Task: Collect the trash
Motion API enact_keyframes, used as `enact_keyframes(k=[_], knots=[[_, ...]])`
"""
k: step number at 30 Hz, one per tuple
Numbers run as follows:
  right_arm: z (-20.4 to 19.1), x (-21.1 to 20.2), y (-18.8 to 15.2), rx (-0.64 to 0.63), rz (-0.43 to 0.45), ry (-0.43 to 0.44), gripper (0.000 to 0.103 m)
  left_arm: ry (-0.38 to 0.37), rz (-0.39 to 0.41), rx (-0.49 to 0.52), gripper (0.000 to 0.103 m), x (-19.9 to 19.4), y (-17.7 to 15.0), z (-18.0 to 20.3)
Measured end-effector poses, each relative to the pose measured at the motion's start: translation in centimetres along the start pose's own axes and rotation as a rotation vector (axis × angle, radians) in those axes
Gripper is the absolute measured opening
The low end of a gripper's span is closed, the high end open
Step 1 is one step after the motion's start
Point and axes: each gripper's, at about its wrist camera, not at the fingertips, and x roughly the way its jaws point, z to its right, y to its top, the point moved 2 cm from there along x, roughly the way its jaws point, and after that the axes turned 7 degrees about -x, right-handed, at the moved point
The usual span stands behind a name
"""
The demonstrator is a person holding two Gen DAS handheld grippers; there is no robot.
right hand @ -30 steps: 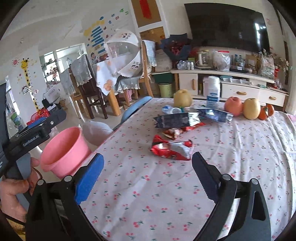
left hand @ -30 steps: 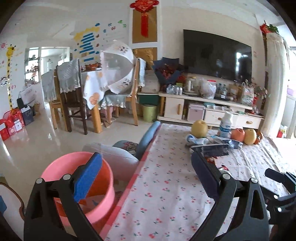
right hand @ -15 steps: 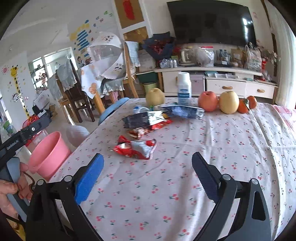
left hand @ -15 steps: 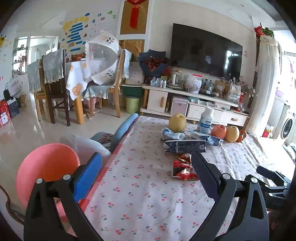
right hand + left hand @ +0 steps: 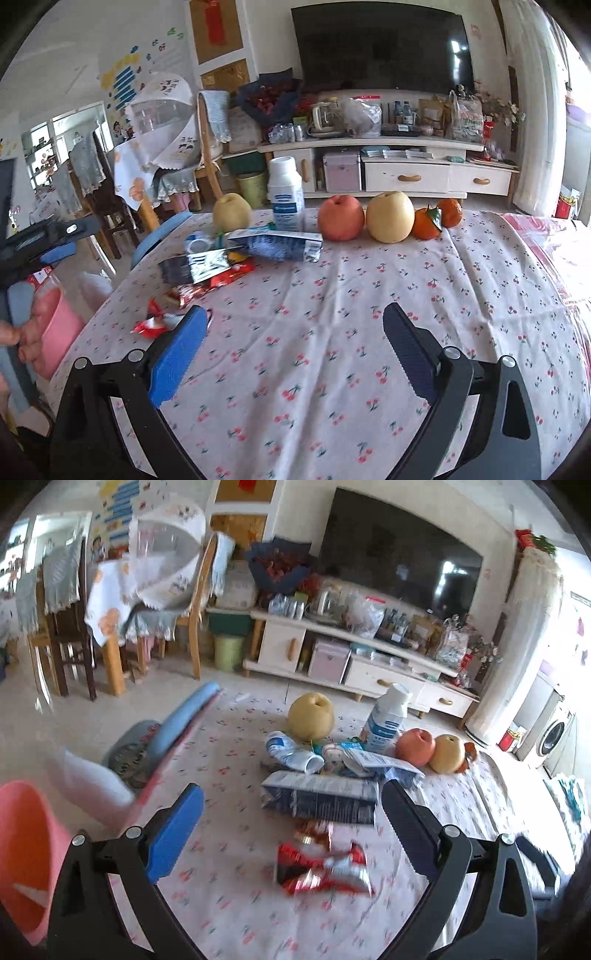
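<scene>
Trash lies on the cherry-print tablecloth (image 5: pixel 369 332): a red foil wrapper (image 5: pixel 325 867) nearest me, a dark blue snack bag (image 5: pixel 319 803), a crushed small bottle (image 5: pixel 293 753) and more wrappers (image 5: pixel 373 760) behind. My left gripper (image 5: pixel 291 827) is open and empty, just above the red wrapper. My right gripper (image 5: pixel 291 347) is open and empty over bare cloth; the red wrapper (image 5: pixel 159 321) lies by its left finger, the blue bag (image 5: pixel 277 247) farther off. A pink bucket (image 5: pixel 22 856) stands off the table's left edge.
Pears (image 5: pixel 391 218), an apple (image 5: pixel 340 218), oranges (image 5: pixel 436 218) and a white upright bottle (image 5: pixel 286 192) stand along the table's far side. A blue chair back (image 5: pixel 188 716) is at the left edge. A TV cabinet (image 5: pixel 388 166) stands behind.
My left gripper swung right from over the pink bucket to over the trash pile. My right gripper drifted right, so the wrappers now lie to its left.
</scene>
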Motion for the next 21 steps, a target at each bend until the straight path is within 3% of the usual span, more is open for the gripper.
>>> enact_keyframes(k=[8,15,21], knots=[[0.1,3.1,0.8,-0.033,-0.035,0.021,0.095,0.076,-0.116,0.039,0.097,10.4,2.2,3.6],[1.3,4.0,0.6,-0.018,-0.062,0.03,0.095,0.121,-0.18,0.053,0.081,16.1,3.2,5.1],[1.6,3.4,0.6,-0.01,-0.056,0.057,0.095,0.172,-0.23,0.071,0.077,19.6,3.7,6.1]])
